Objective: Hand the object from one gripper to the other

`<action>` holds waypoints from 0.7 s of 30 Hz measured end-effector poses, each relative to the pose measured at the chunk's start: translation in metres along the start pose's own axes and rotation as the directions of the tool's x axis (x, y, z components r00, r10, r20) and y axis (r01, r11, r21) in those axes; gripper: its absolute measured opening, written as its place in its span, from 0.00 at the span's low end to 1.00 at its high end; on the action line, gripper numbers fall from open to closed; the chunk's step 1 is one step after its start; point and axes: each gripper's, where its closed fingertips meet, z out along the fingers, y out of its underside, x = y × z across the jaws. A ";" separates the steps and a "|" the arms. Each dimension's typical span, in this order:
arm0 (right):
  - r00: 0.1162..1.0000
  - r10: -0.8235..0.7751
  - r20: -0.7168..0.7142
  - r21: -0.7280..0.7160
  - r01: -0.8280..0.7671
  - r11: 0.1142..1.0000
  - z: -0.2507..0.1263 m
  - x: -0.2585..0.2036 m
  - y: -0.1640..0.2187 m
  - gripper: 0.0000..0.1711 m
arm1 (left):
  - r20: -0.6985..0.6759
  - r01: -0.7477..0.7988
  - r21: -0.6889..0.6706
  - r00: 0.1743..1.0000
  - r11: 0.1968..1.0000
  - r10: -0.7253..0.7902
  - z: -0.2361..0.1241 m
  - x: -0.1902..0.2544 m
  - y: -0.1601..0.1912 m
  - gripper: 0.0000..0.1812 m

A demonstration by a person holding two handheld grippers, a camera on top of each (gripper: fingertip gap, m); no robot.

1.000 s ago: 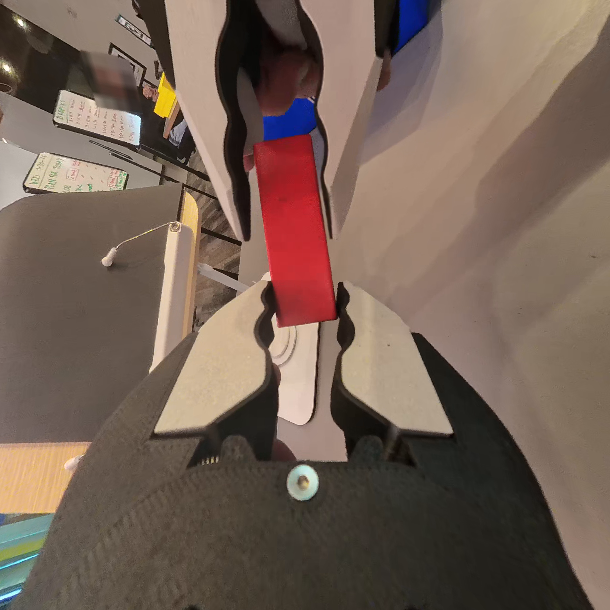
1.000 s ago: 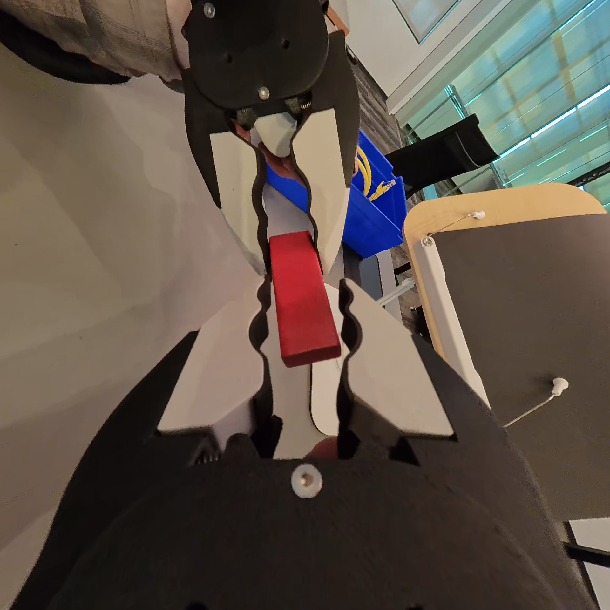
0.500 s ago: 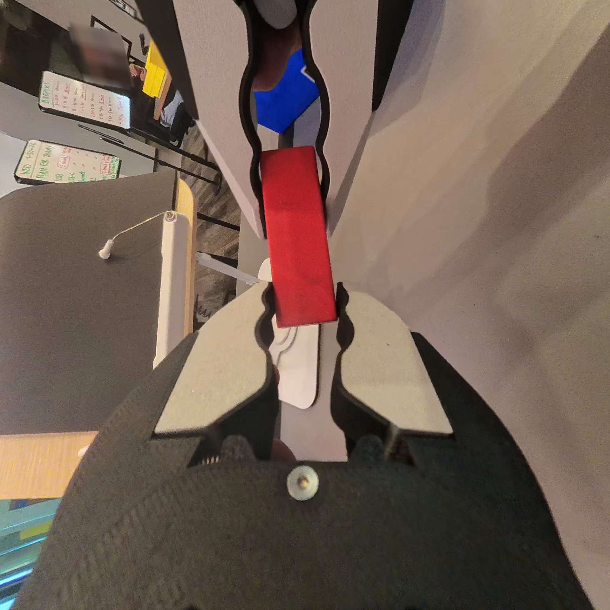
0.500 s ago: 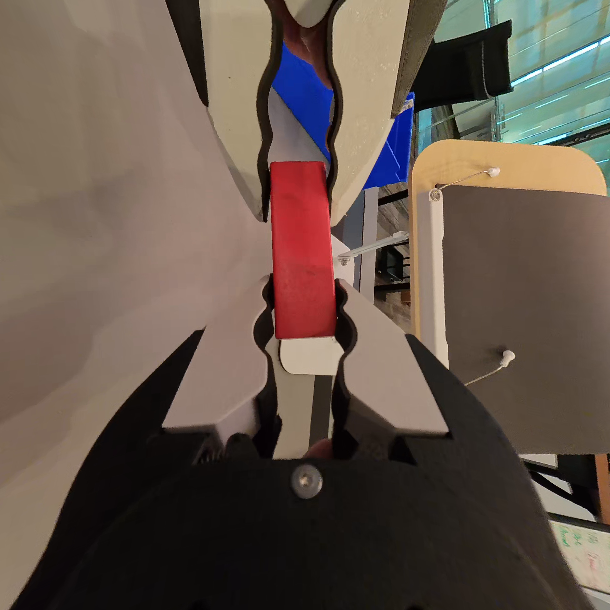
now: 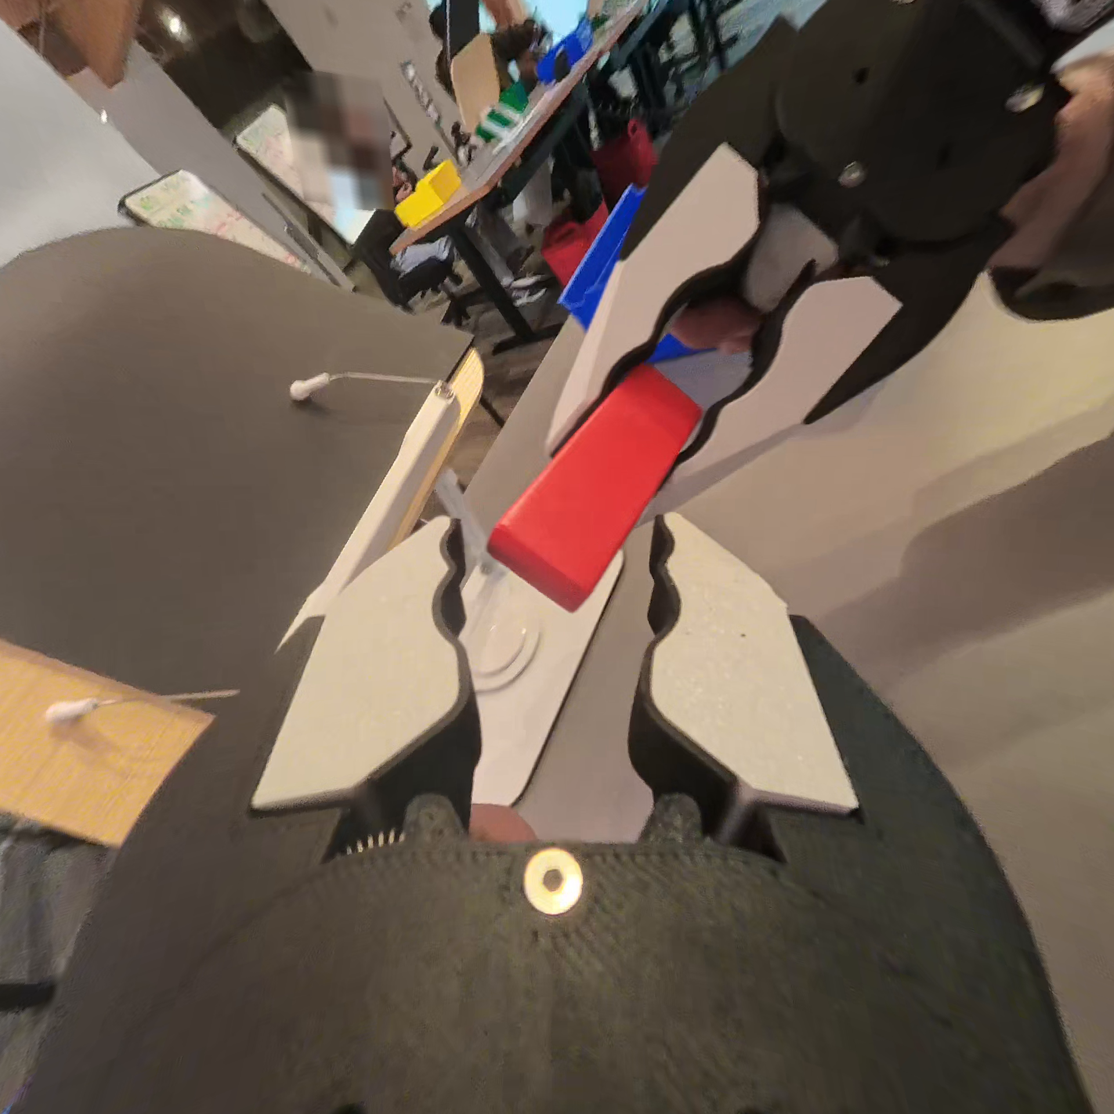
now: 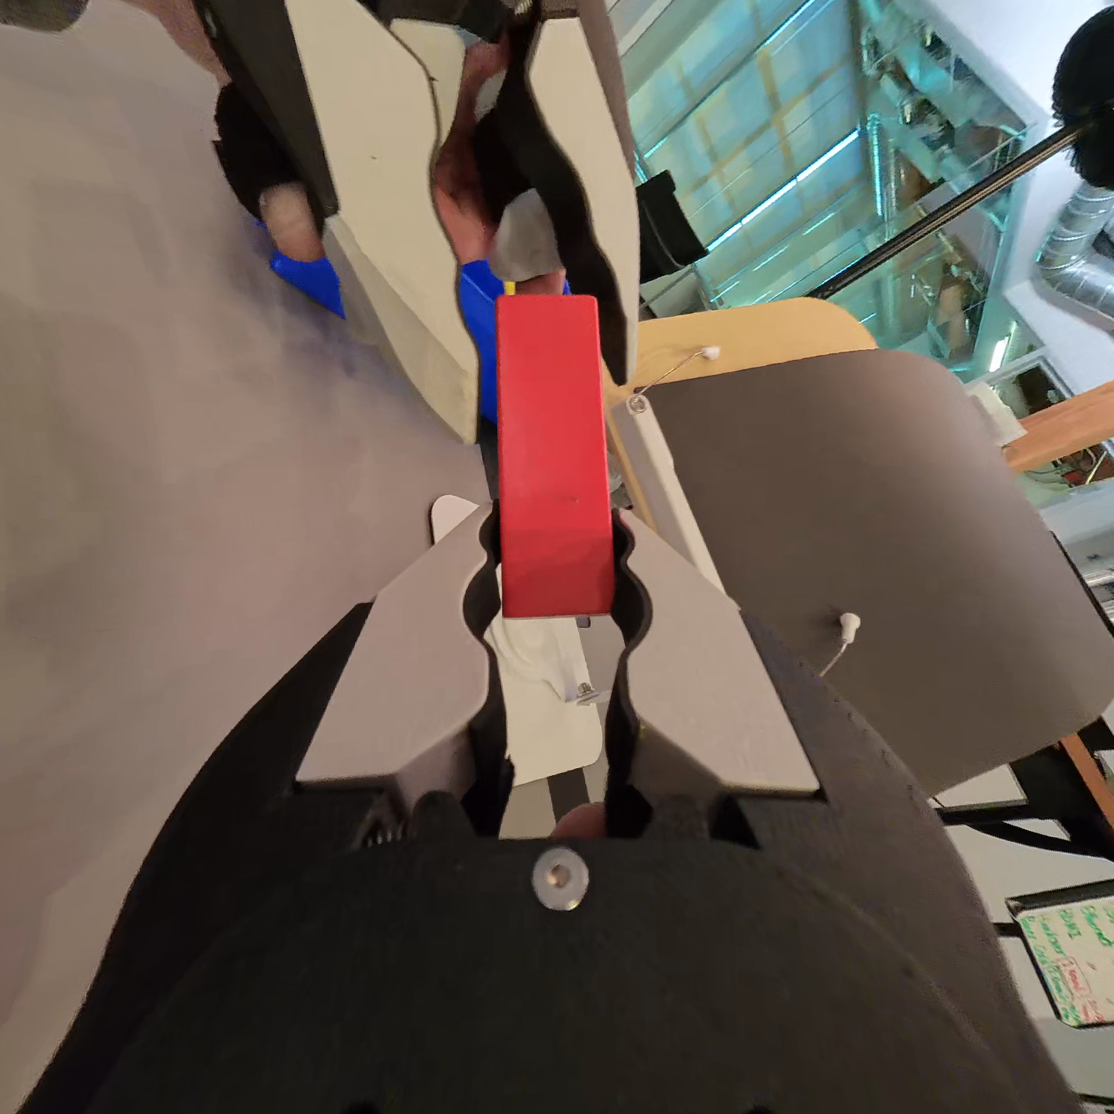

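Observation:
The red block (image 6: 551,452) is a long flat bar held in the air above the grey table (image 5: 904,542). My right gripper (image 6: 554,515) is shut on its near end. In the left wrist view the right gripper (image 5: 603,482) comes in from the upper right with the block (image 5: 591,494) clamped and tilted. My left gripper (image 5: 554,530) is open, and the block's free end hangs between its spread fingertips without touching them. In the right wrist view the left gripper (image 6: 542,404) stands open around the block's far end.
A white base plate (image 5: 530,693) lies on the table under the grippers. A dark panel with a light wood edge (image 6: 844,512) stands beside it. A blue bin (image 5: 603,259) and cluttered desks lie farther back. A whiteboard (image 6: 1073,964) is at the lower right. Left and right tips are no more than a few centimetres apart. The white base plate (image 5: 530,693) sits 20 cm or so from the ends of my right fingers.
One second ago my left gripper held the block and the right was open around it. Then the right shut on it. Now the left has opened and the two have tilted apart.

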 end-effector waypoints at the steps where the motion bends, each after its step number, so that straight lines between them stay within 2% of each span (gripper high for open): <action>1: 1.000 -0.009 -0.009 -0.009 0.009 1.000 0.002 -0.001 0.002 0.18 | 0.024 -0.008 -0.029 1.000 1.000 0.009 0.001 -0.004 0.005 0.33; 5: 1.000 -0.004 -0.028 -0.032 0.003 0.999 0.006 0.000 0.010 0.18 | 0.071 -0.001 -0.084 0.997 0.996 0.007 0.003 -0.011 0.014 0.34; 13: 0.998 -0.002 -0.067 -0.039 0.000 0.999 0.007 0.006 0.015 0.18 | 0.061 0.030 -0.088 0.998 0.996 -0.025 0.002 -0.012 0.017 0.33; 17: 0.986 -0.008 -0.169 -0.003 0.008 1.000 0.006 0.017 0.008 0.18 | -0.054 0.222 0.034 0.974 0.974 -0.220 0.001 -0.004 0.001 0.33; 21: 0.959 0.014 -0.284 0.046 -0.001 0.999 0.006 0.026 -0.001 0.18 | -0.169 0.476 0.234 0.878 0.848 -0.447 -0.004 -0.009 -0.024 0.31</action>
